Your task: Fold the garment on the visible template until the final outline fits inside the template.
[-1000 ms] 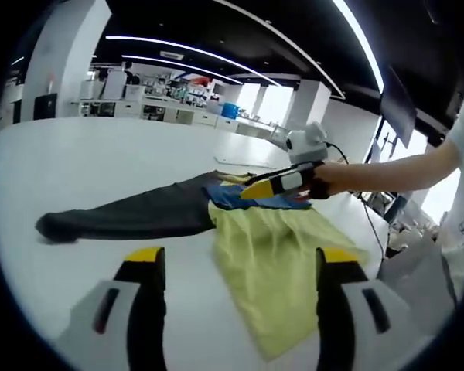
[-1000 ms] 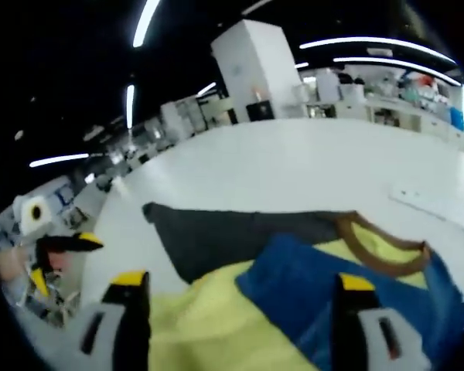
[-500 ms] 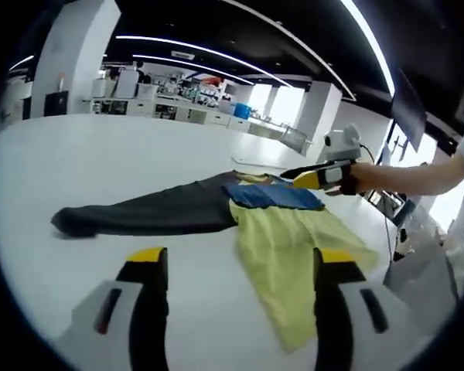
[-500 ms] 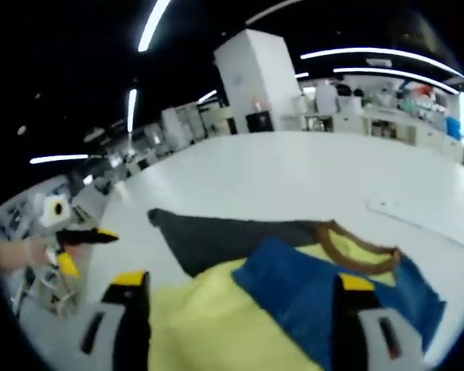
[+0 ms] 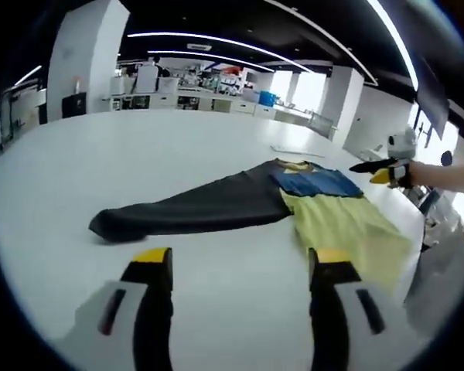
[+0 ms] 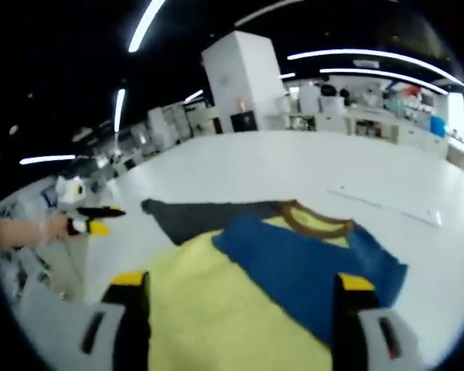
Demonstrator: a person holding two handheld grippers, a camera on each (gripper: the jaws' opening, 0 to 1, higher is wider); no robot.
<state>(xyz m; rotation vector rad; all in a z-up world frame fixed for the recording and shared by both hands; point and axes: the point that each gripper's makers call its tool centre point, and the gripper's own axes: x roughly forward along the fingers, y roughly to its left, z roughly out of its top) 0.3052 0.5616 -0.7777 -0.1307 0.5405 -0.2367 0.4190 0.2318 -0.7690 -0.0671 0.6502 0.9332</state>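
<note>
A long-sleeved garment lies flat on the white table (image 5: 100, 147). It has a yellow body (image 5: 344, 228), a blue chest panel (image 5: 313, 182), a brown collar (image 6: 313, 220) and a dark grey sleeve (image 5: 185, 212) stretched out to one side. My left gripper (image 5: 240, 259) hovers open above the table, short of the sleeve, with nothing in it. In the right gripper view it appears small, off the sleeve end (image 6: 93, 224). My right gripper (image 6: 241, 282) is open above the yellow body (image 6: 209, 309). Seen from the left gripper view, it hangs beyond the garment's far side (image 5: 379, 170).
A thin flat white strip (image 6: 387, 202) lies on the table past the collar. A hand (image 5: 441, 174) holds the right gripper. Benches, shelves and a white pillar (image 6: 243, 77) stand far behind the table. The table edge (image 5: 417, 255) runs close beside the yellow hem.
Both grippers have drawn back from the garment: the right one has left the blue panel and moved off its far side. The garment has not moved.
</note>
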